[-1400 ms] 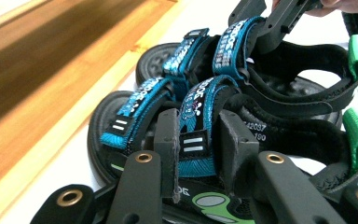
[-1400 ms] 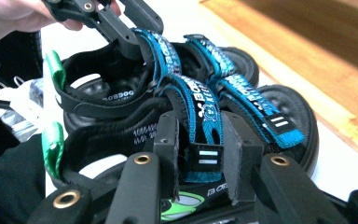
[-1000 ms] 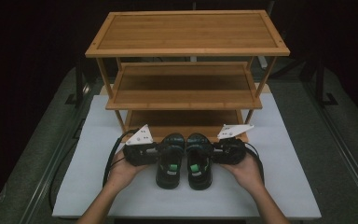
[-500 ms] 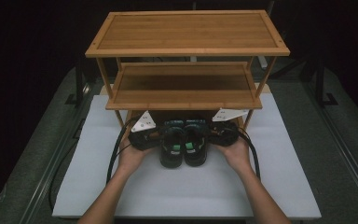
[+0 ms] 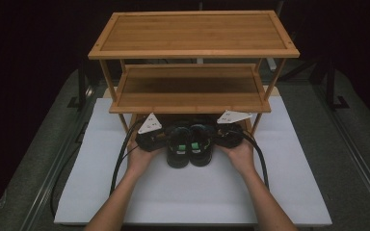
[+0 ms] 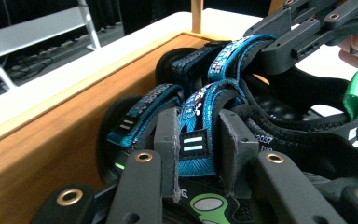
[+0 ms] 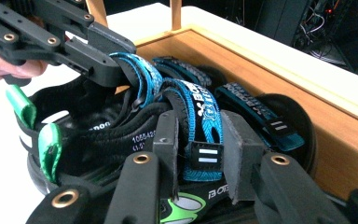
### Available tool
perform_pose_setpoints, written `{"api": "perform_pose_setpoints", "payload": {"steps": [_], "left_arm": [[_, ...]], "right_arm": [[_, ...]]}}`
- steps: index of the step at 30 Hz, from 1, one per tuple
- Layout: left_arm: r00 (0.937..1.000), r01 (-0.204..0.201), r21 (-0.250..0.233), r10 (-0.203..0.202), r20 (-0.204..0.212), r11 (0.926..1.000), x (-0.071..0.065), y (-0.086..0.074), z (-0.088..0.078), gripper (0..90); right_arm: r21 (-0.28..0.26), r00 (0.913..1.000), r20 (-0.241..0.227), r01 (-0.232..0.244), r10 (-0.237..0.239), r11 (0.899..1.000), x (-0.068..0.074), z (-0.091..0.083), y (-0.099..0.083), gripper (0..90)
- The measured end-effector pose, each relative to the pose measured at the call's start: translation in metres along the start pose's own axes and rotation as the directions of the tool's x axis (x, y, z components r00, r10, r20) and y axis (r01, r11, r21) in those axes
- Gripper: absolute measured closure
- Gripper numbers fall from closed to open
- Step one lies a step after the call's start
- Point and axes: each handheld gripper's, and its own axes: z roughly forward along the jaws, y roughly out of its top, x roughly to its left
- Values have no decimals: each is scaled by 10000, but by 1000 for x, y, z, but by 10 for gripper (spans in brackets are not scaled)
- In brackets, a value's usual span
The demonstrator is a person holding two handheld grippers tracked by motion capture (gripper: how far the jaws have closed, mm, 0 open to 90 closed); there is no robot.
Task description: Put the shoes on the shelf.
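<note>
A pair of black sandals with blue straps and green heel tabs stands side by side, toes under the lowest shelf of a bamboo rack. My left gripper is shut on the blue strap of the left sandal. My right gripper is shut on the blue strap of the right sandal. In the left gripper view the left gripper pinches that strap, with the right gripper beyond. In the right gripper view the right gripper does likewise, facing the left gripper.
The rack has three wooden shelves and stands on a white mat over a grey table. The lowest shelf's raised wooden rim runs just past the sandals' toes. The rack's front legs flank both hands. Black cables trail back from the grippers.
Both hands have carried the sandals forward, away from the person, so that their toes now sit under the middle shelf, on the lowest one. Both grips are unchanged.
</note>
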Motion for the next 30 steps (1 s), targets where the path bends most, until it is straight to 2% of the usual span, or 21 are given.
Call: {"api": "perform_pose_setpoints", "payload": {"steps": [6, 10, 12, 13, 14, 15, 16, 17, 18, 20, 24, 25, 26, 30], "left_arm": [[9995, -173, 255, 166, 280, 9995, -3, -4, -1, 708], [9992, -263, 280, 254, 306, 9993, -3, -4, -1, 702], [9998, -122, 266, 118, 178, 9996, -1, -3, -3, 652], [9998, -122, 266, 118, 178, 9996, -1, -3, -3, 584], [9995, 247, 275, -253, 211, 9993, 0, -2, -9, 535], [9995, 247, 275, -253, 211, 9993, 0, -2, -9, 501], [9986, 469, 393, -479, 233, 9981, 1, -1, -15, 464], [9986, 469, 393, -479, 233, 9981, 1, -1, -15, 434], [9975, 645, 396, -655, 265, 9971, -1, -1, -24, 411], [9957, 836, 630, -858, 346, 9945, -2, -2, -32, 363], [9958, 783, 1183, -833, 371, 9899, -8, -12, -41, 278], [9958, 783, 1183, -833, 371, 9899, -8, -12, -41, 259], [9958, 780, 1373, -839, 374, 9874, -12, -18, -43, 227], [9957, 775, 1783, -854, 371, 9809, -20, -31, -39, 148]], "right_arm": [[245, 9998, -40, 191, -190, 9995, 2, -2, -6, 683], [224, 9997, -18, 259, -258, 9994, 2, -2, -8, 677], [235, 9999, 34, 136, -137, 9996, 2, -4, -7, 606], [235, 9999, 34, 136, -137, 9996, 2, -4, -7, 606], [253, 10000, 88, -20, 18, 9997, 4, -8, -5, 505], [253, 10000, 88, -20, 18, 9997, 4, -8, -5, 505], [241, 9999, 136, -94, 91, 9997, 7, -15, -5, 464], [282, 9998, 154, -154, 149, 9995, 9, -18, -5, 442], [307, 9998, 108, -185, 181, 9994, 10, -22, -6, 426], [322, 9995, 46, -298, 297, 9990, 15, -30, -10, 396], [430, 9979, 263, -606, 595, 9972, 22, -42, -22, 308], [430, 9979, 263, -606, 595, 9972, 22, -42, -22, 308], [676, 9970, 375, -705, 681, 9952, 25, -44, -30, 272], [1086, 9961, 473, -793, 746, 9909, 30, -41, -44, 209]]}}
